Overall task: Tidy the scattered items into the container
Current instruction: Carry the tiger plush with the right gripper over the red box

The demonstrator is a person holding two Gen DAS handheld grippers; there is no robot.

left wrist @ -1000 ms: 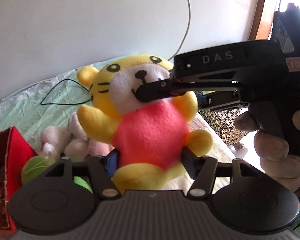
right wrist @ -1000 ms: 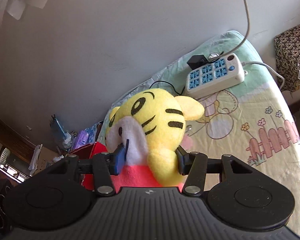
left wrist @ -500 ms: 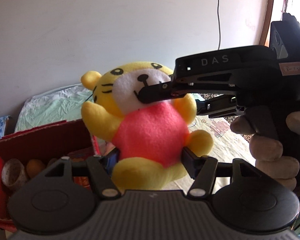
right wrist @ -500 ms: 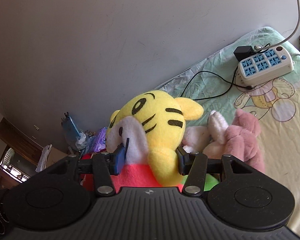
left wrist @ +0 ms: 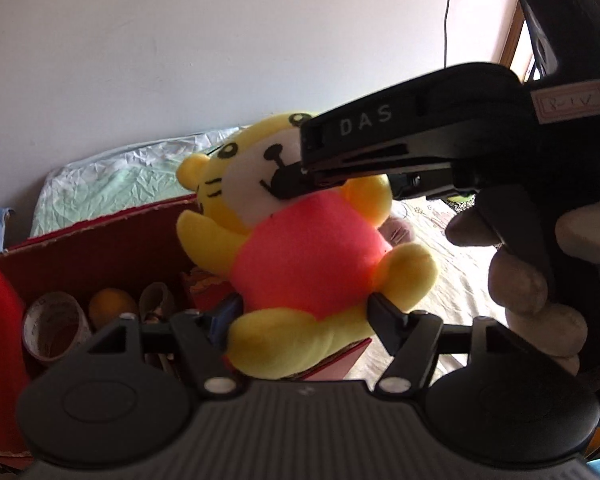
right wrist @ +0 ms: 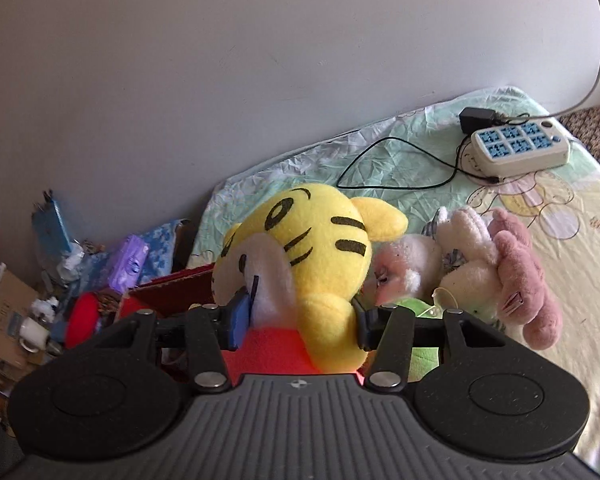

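Note:
A yellow tiger plush [left wrist: 300,248] in a pink shirt is held by both grippers. My left gripper [left wrist: 304,316] is shut on its lower body. My right gripper [right wrist: 300,316] is shut on its head and arm [right wrist: 320,264]; in the left wrist view it reaches in from the right [left wrist: 400,148]. The plush hangs over the right end of a red cardboard box [left wrist: 92,240], which holds a tape roll [left wrist: 56,330], an orange ball [left wrist: 112,308] and other small items.
A pink and white plush [right wrist: 480,268] and something green [right wrist: 416,308] lie on the bed sheet to the right of the box. A white power strip [right wrist: 520,148] with a black cable lies further back. Clutter sits on the floor at left [right wrist: 60,280].
Both grippers have carried the tiger plush leftward from over the bed to above the red box. The box interior has come into view under it. The grip is unchanged.

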